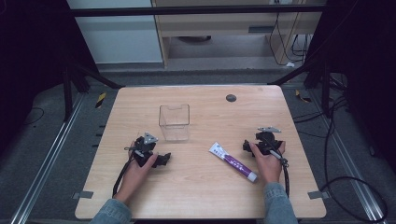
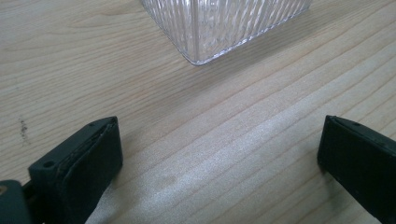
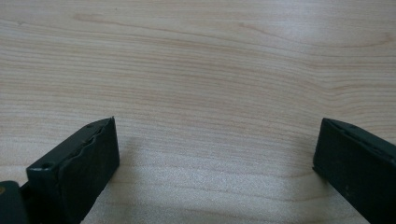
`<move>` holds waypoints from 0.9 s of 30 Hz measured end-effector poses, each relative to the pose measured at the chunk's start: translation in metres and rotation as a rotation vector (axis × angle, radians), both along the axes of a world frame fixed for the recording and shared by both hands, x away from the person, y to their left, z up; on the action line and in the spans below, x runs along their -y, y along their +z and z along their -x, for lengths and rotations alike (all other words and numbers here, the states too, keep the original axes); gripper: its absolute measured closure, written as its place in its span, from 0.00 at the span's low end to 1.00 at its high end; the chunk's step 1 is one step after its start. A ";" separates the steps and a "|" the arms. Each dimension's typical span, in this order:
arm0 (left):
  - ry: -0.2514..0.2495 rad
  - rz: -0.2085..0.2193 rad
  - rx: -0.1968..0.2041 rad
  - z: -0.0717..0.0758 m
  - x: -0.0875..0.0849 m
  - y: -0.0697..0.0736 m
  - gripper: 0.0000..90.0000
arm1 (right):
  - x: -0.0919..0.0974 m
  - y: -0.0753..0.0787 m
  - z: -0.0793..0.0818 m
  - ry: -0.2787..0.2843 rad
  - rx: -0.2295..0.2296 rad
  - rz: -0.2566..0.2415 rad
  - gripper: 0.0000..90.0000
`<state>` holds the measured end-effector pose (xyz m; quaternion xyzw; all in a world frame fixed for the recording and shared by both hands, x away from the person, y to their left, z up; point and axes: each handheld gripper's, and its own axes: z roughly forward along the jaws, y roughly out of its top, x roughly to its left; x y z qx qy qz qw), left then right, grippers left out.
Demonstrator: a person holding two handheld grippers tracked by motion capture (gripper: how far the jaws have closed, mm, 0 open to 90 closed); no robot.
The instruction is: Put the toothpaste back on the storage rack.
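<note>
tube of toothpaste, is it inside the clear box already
No, the tube lies flat on the table, apart from the clear box, which looks empty.

I saw the table (image 1: pixel 201 196) evenly lit from above while the surroundings stayed dark; both gripper views were soft, with pale glare on the wood.

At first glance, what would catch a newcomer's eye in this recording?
A clear ribbed plastic container stands upright near the middle of the wooden table, and a white and purple tube lies flat to its right. A person's hands rest on the table holding two tongs: the left tongs just below and left of the container, the right tongs just right of the tube. Both stand open with nothing between the jaws.
</note>
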<state>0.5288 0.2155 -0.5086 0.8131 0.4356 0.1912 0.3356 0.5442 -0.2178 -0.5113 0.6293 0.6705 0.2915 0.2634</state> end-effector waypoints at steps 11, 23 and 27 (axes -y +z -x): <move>-0.002 -0.001 -0.001 -0.001 0.000 0.000 0.00 | 0.004 0.023 0.032 0.180 -0.015 0.081 0.15; -0.002 -0.001 -0.002 -0.001 0.000 0.000 0.00 | -0.023 0.057 0.073 0.405 -0.092 0.094 0.32; -0.002 -0.001 -0.002 -0.001 0.000 0.000 0.00 | -0.031 0.058 0.075 0.440 -0.117 0.091 0.37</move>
